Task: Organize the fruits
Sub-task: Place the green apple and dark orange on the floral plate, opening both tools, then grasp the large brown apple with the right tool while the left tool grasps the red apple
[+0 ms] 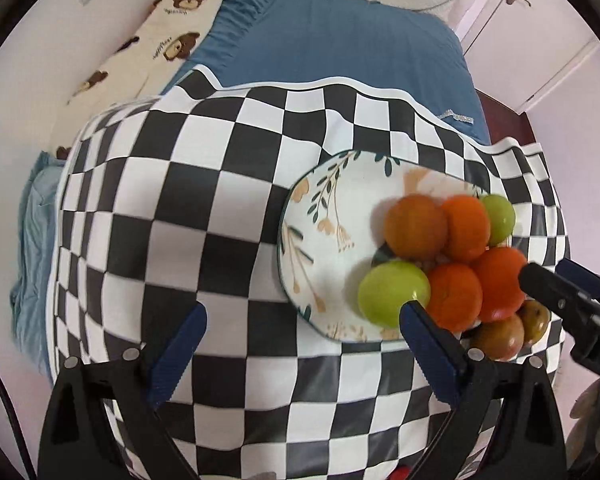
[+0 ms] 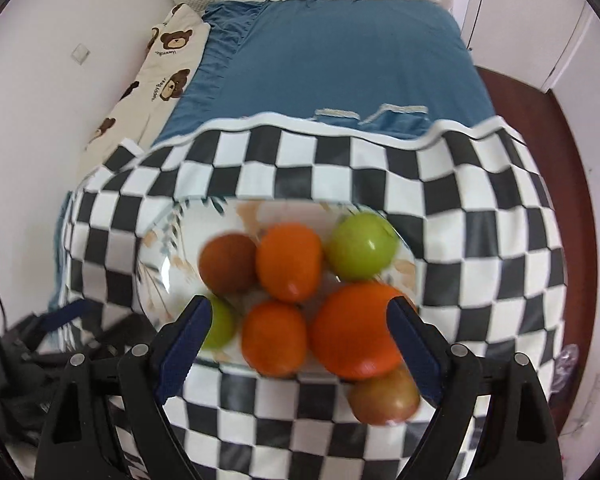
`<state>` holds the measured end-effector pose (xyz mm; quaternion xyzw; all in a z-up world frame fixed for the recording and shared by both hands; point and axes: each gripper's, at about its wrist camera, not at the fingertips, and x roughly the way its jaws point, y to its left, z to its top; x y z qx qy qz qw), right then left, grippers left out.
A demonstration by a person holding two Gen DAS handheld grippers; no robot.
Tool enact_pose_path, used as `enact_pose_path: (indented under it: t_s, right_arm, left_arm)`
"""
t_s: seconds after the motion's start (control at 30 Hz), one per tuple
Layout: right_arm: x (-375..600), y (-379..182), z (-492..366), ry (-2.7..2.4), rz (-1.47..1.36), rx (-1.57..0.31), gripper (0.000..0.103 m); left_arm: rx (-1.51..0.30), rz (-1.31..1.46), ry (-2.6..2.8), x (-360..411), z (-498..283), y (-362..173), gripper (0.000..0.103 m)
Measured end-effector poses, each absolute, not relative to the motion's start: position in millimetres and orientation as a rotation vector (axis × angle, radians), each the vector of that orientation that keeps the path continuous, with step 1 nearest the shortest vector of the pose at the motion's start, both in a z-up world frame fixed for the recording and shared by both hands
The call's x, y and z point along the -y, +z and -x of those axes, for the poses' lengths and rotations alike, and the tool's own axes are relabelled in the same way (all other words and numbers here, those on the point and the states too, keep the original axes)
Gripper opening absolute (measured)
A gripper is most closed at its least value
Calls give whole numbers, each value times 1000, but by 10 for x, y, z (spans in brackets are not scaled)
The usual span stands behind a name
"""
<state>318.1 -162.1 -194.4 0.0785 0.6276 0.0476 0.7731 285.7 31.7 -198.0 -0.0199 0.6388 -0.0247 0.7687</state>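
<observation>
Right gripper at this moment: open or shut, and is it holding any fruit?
Open and empty. The right gripper has its jaws spread wide above the plate, with the large orange loose between them.

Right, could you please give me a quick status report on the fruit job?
Both grippers open, empty: left gripper, right gripper over the fruit. Six fruits on the plate; reddish fruit off its edge, on the checkered cloth. Nothing in the way.

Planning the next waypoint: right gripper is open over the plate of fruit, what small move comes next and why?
Probably lower the right gripper a little and shut it on the large orange fruit. Its jaws stand open, the fruit lies between the fingertips at the near edge of the floral ceramic plate, and nothing is held yet. The open left gripper hangs over the checkered cloth, beside the plate.
</observation>
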Motion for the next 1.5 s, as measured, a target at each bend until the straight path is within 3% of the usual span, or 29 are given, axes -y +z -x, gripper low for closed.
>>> enact_pose_path:
  t_s: [1.0, 1.3, 1.5]
  right_arm:
    - [1839, -941, -1303, -14, -161, -1061, 91]
    - [1883, -876, -1226, -1, -200, -1041, 91]
    - [2196, -1074, -1361, 31, -361, -1075, 92]
  left_arm:
    - [-1029, -80, -95, 34, -1446, -804, 99]
    - [-1014, -77, -90, 104, -1476, -789, 99]
    - [-1071, -100, -144, 355, -1677, -1085, 103]
